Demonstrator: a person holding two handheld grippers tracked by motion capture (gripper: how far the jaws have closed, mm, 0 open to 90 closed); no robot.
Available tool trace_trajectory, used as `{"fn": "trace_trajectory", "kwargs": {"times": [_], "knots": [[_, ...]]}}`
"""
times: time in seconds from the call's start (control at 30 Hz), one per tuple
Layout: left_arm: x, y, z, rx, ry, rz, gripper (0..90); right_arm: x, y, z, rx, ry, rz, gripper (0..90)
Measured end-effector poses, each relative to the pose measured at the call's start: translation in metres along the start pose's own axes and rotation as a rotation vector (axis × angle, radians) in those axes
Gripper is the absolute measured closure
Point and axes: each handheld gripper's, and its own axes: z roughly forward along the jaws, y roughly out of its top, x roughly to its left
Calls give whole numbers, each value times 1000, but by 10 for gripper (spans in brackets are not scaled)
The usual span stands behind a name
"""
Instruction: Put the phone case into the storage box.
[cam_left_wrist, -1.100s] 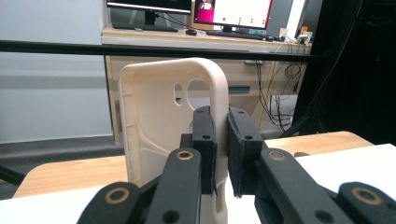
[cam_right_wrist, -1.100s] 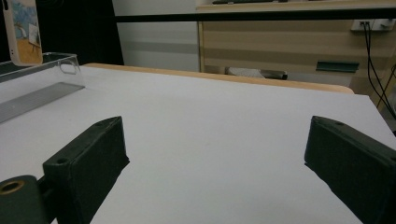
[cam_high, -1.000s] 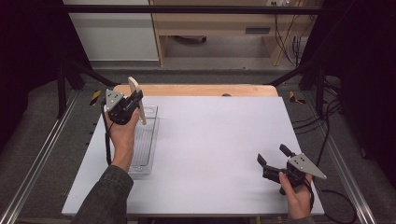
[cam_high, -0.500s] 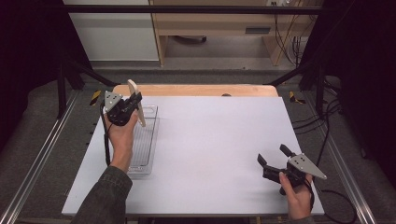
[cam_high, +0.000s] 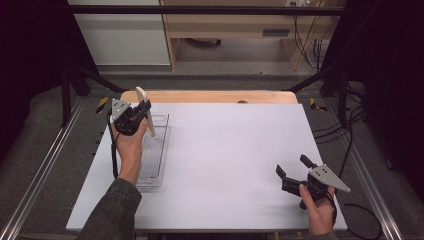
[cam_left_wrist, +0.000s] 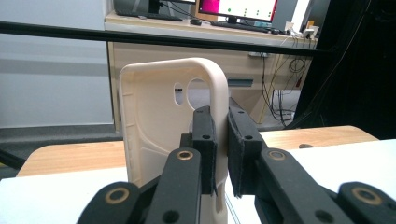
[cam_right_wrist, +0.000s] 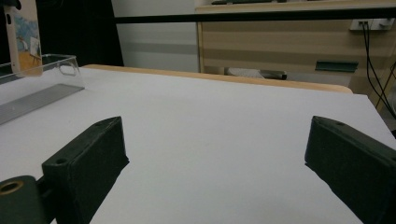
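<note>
Cream phone case (cam_left_wrist: 163, 135) clamped upright in left gripper (cam_left_wrist: 222, 154) jaws.

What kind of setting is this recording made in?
Probably a lab or office workspace: a white table inside a black bar frame, computer monitors on a wooden desk behind it, and loose cables.

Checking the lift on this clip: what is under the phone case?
The clear tray lies below the phone case, which the left gripper holds upright above its far end. The person's hand covers part of the tray floor, so anything lying there is hidden.
</note>
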Motion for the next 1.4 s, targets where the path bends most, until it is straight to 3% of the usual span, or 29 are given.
{"fn": "trace_trajectory", "kwargs": {"times": [0.13, 0.7, 1.4], "knots": [[1, -2, 4, 1, 1, -11, 819, 0, 0, 0, 1, 1, -2, 54], [-2, -12, 18, 18, 20, 15, 819, -1, -1, 1, 7, 5, 5, 53], [-3, -17, 22, 24, 30, 22, 818, -1, -2, 1, 10, 5, 2, 49]]}}
